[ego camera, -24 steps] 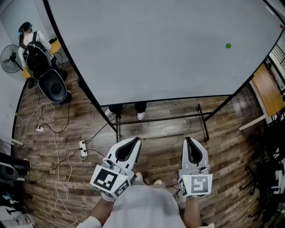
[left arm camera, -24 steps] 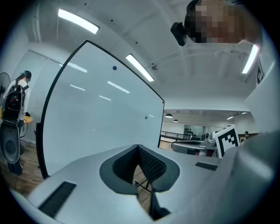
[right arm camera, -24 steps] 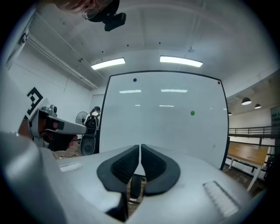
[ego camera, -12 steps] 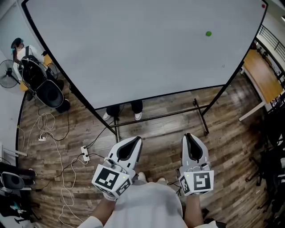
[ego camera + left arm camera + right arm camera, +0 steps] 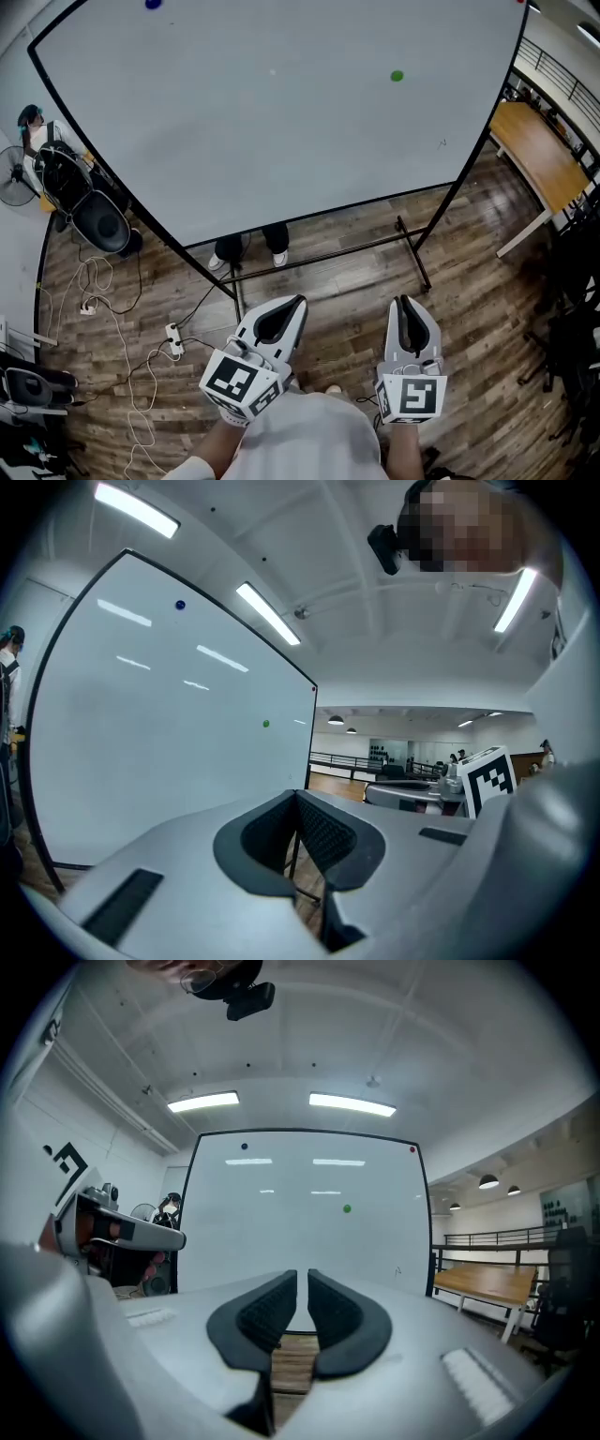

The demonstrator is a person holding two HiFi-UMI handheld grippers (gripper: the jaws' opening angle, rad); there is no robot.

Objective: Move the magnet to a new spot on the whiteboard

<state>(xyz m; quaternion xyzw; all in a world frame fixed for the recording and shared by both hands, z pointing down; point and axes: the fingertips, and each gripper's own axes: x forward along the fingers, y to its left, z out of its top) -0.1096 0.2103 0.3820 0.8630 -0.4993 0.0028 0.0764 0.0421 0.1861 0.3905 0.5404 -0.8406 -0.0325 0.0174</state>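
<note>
A large whiteboard on a black stand faces me, well ahead of both grippers. A small green magnet sticks on its right half; it also shows in the left gripper view and the right gripper view. A blue magnet sits near the top left, and a red magnet in the top right corner. My left gripper is low near my body, its tips touching and nothing held. My right gripper hangs beside it. Its jaws are opening, with a narrow gap and nothing between them.
The stand's legs rest on the wood floor, with someone's shoes behind the board. At left are a seated person, a fan, a black chair, and cables with a power strip. A wooden table stands at right.
The head view has swung, so the whiteboard and green magnet sit further left and the blue magnet has come into view. Both grippers stay low near my body.
</note>
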